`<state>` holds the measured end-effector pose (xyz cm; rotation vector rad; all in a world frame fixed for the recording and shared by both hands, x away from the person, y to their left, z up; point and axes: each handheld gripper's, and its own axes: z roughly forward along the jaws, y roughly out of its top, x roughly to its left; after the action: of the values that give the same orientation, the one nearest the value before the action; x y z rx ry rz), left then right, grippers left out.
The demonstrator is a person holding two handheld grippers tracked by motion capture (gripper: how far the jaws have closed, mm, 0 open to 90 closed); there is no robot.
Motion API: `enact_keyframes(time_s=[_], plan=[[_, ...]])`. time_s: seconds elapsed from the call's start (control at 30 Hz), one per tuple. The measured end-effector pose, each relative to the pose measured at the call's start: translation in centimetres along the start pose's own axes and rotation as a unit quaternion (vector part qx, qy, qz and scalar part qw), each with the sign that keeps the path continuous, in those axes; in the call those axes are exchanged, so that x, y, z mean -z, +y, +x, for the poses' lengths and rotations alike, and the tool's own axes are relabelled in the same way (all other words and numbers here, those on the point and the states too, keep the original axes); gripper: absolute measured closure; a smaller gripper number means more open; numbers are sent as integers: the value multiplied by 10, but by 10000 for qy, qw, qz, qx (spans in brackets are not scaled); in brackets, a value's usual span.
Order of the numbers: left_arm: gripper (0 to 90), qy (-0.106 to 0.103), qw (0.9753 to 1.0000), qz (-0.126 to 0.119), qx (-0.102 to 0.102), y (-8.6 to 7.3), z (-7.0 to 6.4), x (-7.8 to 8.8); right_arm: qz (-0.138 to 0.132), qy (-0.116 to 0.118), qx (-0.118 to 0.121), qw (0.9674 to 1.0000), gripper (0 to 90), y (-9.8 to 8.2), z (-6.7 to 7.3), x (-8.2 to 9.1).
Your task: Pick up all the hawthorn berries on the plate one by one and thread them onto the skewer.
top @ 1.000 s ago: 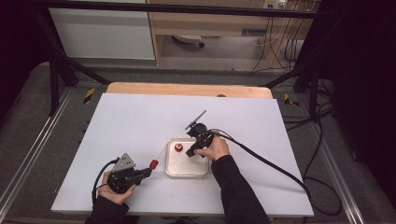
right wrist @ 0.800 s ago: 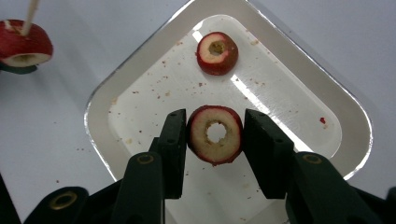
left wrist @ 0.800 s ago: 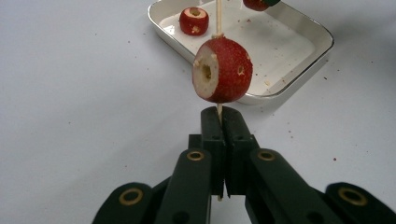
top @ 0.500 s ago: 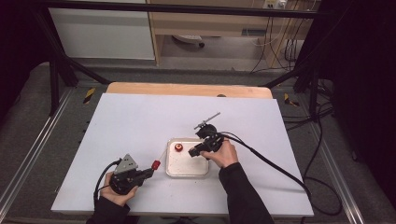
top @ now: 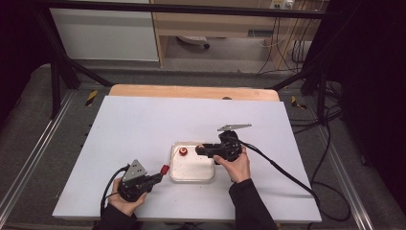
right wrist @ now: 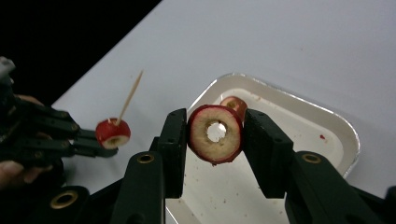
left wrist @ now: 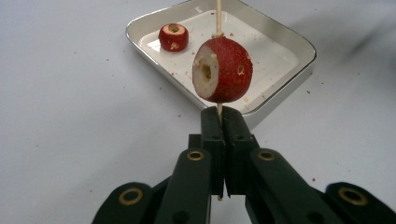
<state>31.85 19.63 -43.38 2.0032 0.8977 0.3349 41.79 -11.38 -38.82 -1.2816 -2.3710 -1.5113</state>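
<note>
Cored red hawthorn fruit sits pinched between my right claw pads, above the shallow white metal tray, its bored hole facing my camera. It looks light, soft-fleshed and easily crushed, so I judge a gentle squeeze across the skin best. My left claw is clamped tight on a thin wooden skewer carrying another red fruit; its long axis runs away from the jaws toward the tray.

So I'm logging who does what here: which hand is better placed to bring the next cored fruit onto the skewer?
The right. Its gripper already clamps a cored fruit, hole open, above the tray. The left gripper is shut on the skewer, which carries one fruit, so it should just hold steady.
</note>
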Motion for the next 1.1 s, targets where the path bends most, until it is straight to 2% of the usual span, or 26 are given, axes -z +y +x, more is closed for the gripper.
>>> enact_keyframes(time_s=[0.2,0.57,0.7,0.73,0.93,1.1], plan=[[883,-45,9999,-74,80,2,-7,-3,-599,204,-315,9975,612,-3,-2,5],[883,-89,9991,-148,383,6,-18,-11,-1292,275,-572,9896,613,-6,0,4],[882,-136,9985,-191,503,8,-23,-15,-1615,285,-633,9844,613,-6,0,4],[882,-204,9983,-255,490,9,-24,-17,-1688,280,-638,9832,613,-6,0,4],[882,-249,9964,-361,721,15,-29,-19,-2027,295,-674,9765,613,-5,1,3],[882,-288,9956,-431,779,20,-35,-25,-2265,347,-754,9705,614,-5,2,3]])
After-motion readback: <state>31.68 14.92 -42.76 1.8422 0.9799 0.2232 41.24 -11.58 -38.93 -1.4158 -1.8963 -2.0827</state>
